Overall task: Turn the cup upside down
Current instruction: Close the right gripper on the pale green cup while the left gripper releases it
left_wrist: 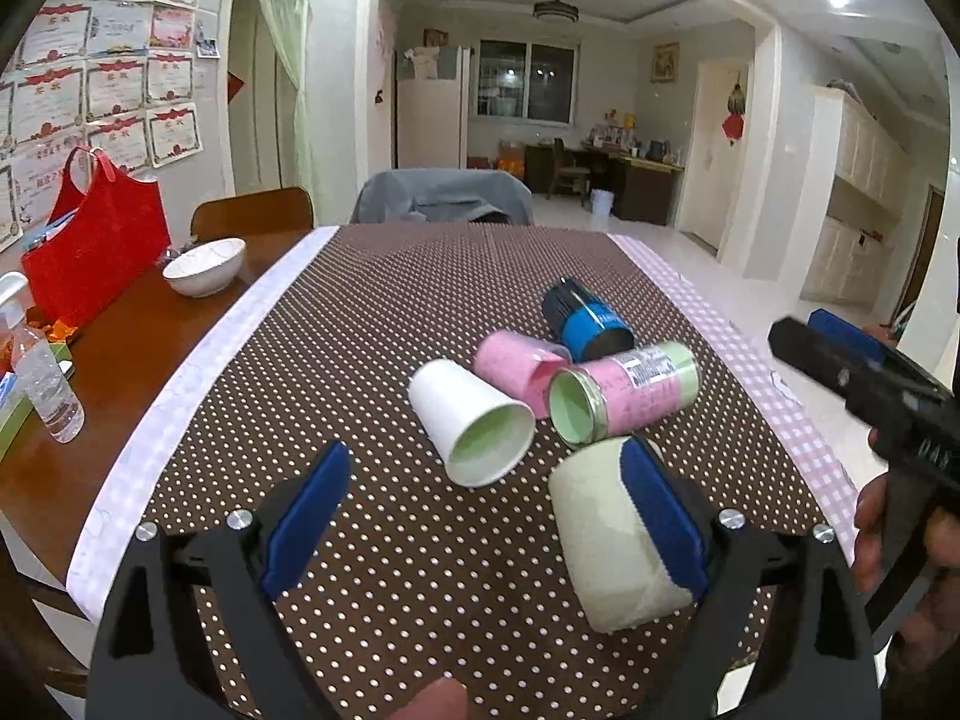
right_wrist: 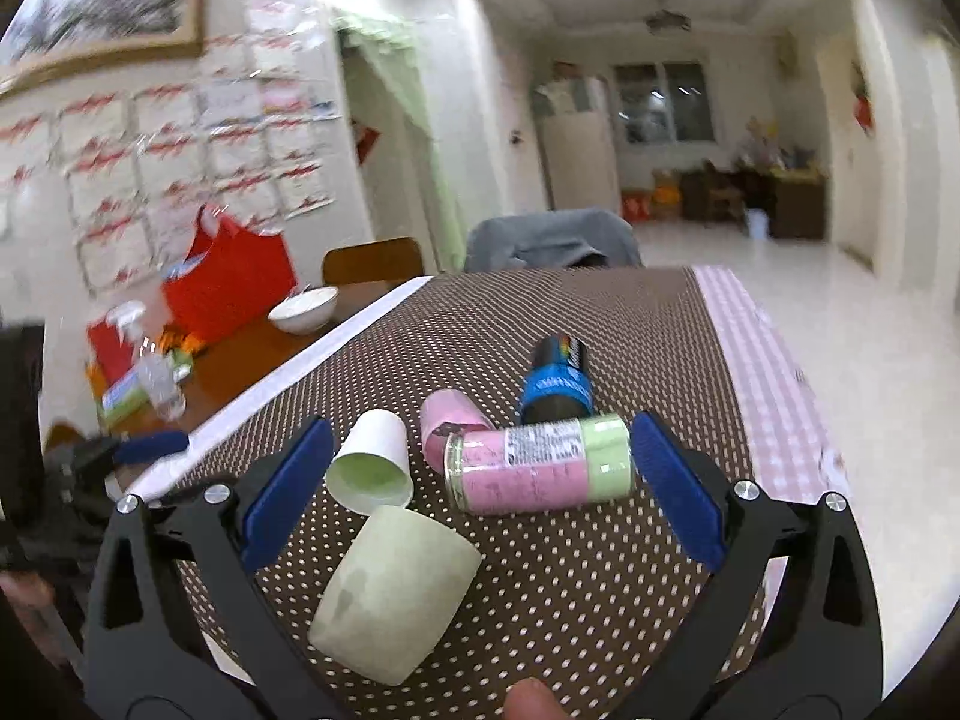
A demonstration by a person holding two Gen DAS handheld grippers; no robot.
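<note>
A pale green cup (left_wrist: 606, 540) (right_wrist: 393, 591) stands mouth down on the dotted cloth. My left gripper (left_wrist: 489, 507) is open and empty; its right finger (left_wrist: 660, 516) is beside the cup. My right gripper (right_wrist: 480, 483) is open and empty, above the cloth just behind that cup; it also shows at the right of the left wrist view (left_wrist: 840, 360). A white paper cup (left_wrist: 471, 423) (right_wrist: 372, 468), a pink cup (left_wrist: 519, 366) (right_wrist: 450, 426), a pink-and-green jar (left_wrist: 624, 399) (right_wrist: 540, 465) and a blue-and-black can (left_wrist: 585, 318) (right_wrist: 555, 384) lie on their sides.
The brown dotted cloth (left_wrist: 390, 312) covers the table, with its checked border at the right edge (left_wrist: 780, 384). On the bare wood at left are a white bowl (left_wrist: 204, 267), a red bag (left_wrist: 96, 252) and a clear bottle (left_wrist: 45, 384). Chairs (left_wrist: 441, 195) stand at the far end.
</note>
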